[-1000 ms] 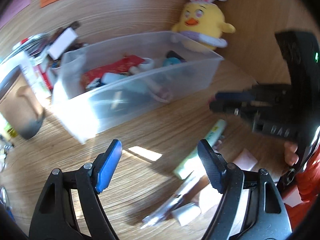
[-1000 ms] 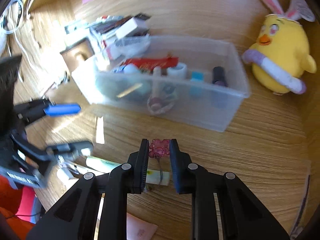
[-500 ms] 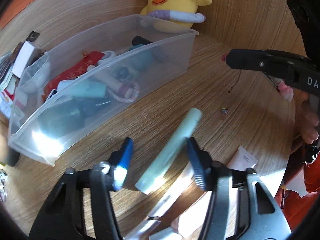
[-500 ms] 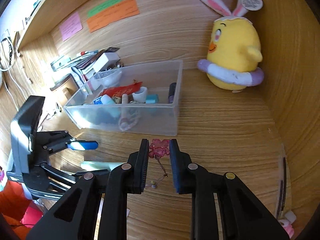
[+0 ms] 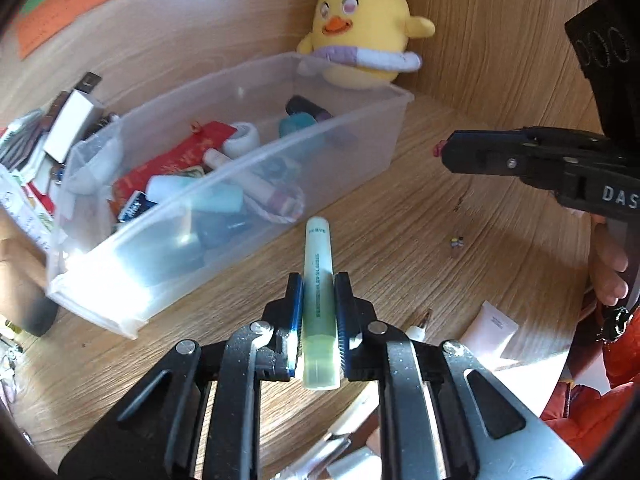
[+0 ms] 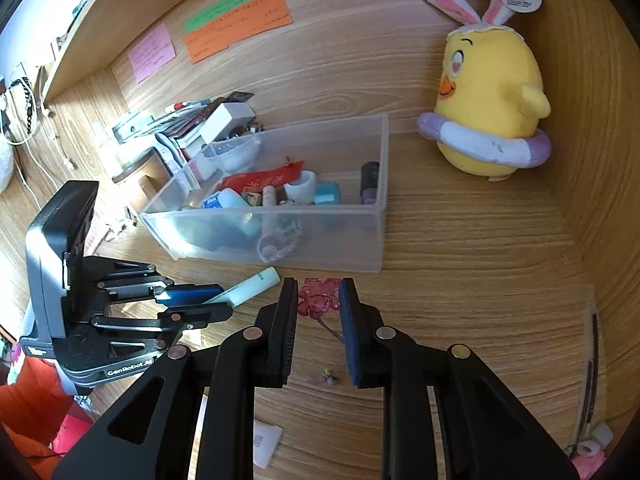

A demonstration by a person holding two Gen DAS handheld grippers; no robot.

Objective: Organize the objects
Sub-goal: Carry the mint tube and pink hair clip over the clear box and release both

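Now | wooden desk (image 6: 460,240) | left gripper (image 5: 318,300) clamps tube (image 5: 318,264) | right gripper (image 6: 318,300) pinches pink charm (image 6: 318,298)

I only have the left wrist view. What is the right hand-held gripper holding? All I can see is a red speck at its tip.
Observer: The right hand-held gripper is shut on a translucent pink charm, and a thin cord hangs below it.
Operator: Is anything loose on the desk further right, past my frame?
Observer: Yes. A few small white and pink bits lie in the right corner, too small to identify.
Operator: I can see orange and green notes on the back panel. Are there others?
Observer: One more, a pink note, is stuck to the left of them.
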